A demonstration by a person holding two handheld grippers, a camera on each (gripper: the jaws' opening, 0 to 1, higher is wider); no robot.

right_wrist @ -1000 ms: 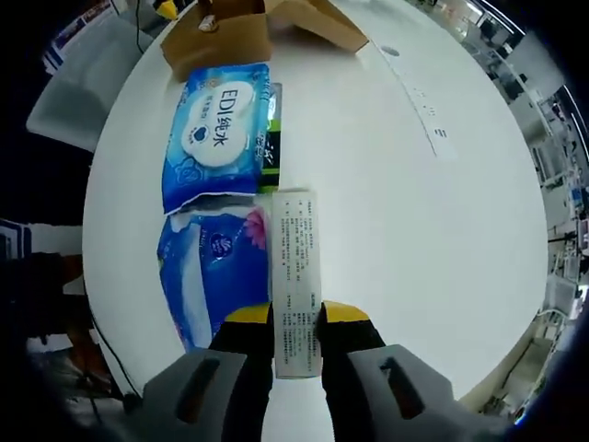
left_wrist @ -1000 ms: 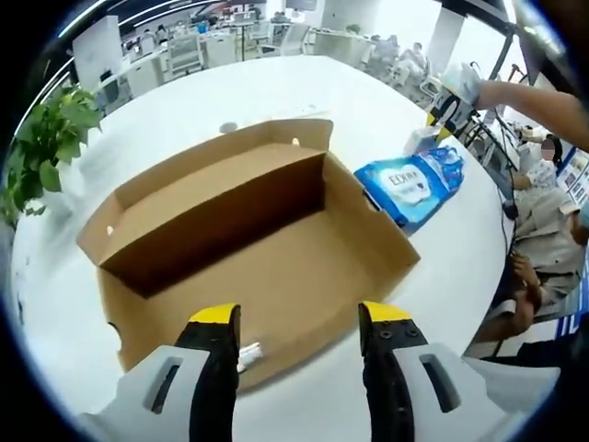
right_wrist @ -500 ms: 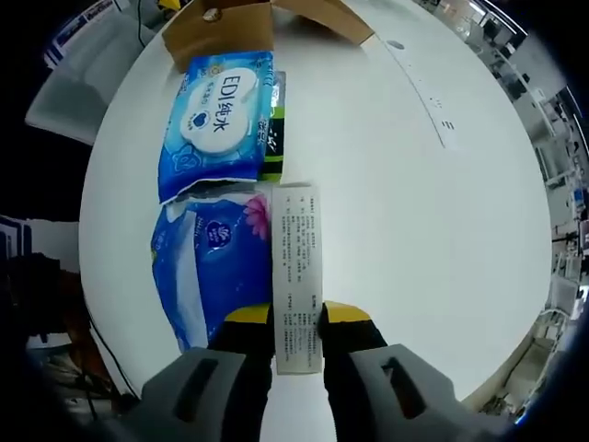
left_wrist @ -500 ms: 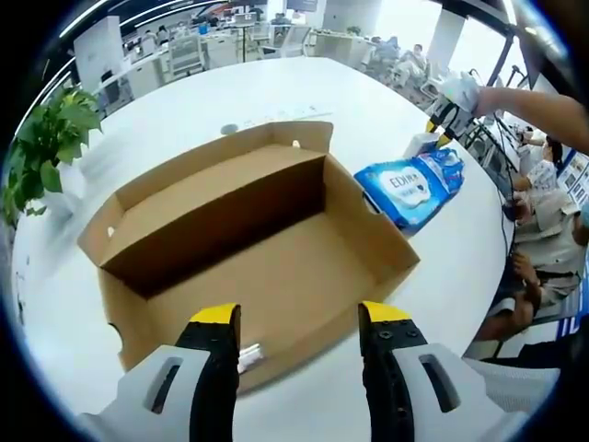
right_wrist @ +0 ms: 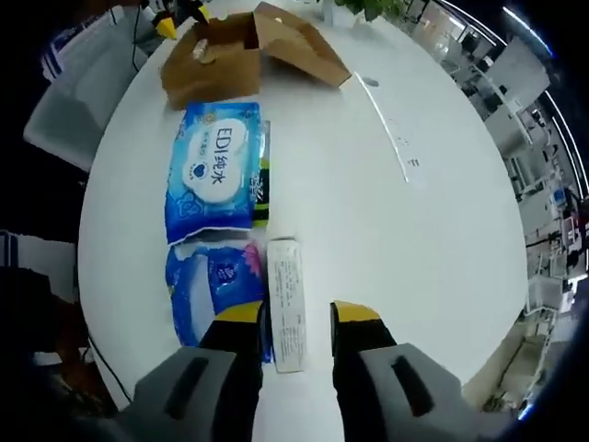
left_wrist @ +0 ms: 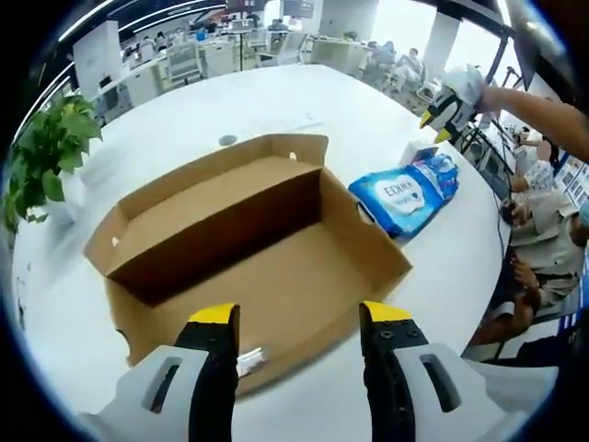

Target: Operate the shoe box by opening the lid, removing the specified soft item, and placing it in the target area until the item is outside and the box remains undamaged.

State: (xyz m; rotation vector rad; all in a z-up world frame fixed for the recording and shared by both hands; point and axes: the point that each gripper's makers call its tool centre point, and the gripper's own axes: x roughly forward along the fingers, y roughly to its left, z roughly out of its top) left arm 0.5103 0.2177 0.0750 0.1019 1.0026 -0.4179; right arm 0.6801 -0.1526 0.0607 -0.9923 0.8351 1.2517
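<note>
Yellow-tipped right gripper point(right_wrist: 286, 313), jaws parted and clamped on nothing, just above a long white carton point(right_wrist: 284, 304) printed with fine text too small to read, lying flat on the white tabletop point(right_wrist: 433, 249). Touching the carton's left side, a blue soft pack with a pink flower point(right_wrist: 210, 285); beyond it a second blue soft pack point(right_wrist: 213, 170) with a white oval label reading "EDI" plus Chinese characters, and a dark green strip along its right edge. Farther off, the brown cardboard shoe box point(right_wrist: 235, 51), flaps open, with the other gripper's yellow tips beside it.

Yellow-tipped left gripper point(left_wrist: 300, 318), jaws spread wide, holding nothing, poised over the near edge of the shoe box point(left_wrist: 248, 249); inside bare brown cardboard, lid flap raised along the far side. Small white object at the box's near rim by the left jaw, too small to identify. Right of the box, the "EDI" pack point(left_wrist: 405, 191) lying outside on the tabletop point(left_wrist: 276, 92), with the right gripper above it at a sleeve's end. Green potted plant point(left_wrist: 46, 152) at far left. Seated person at right edge; office desks behind.
</note>
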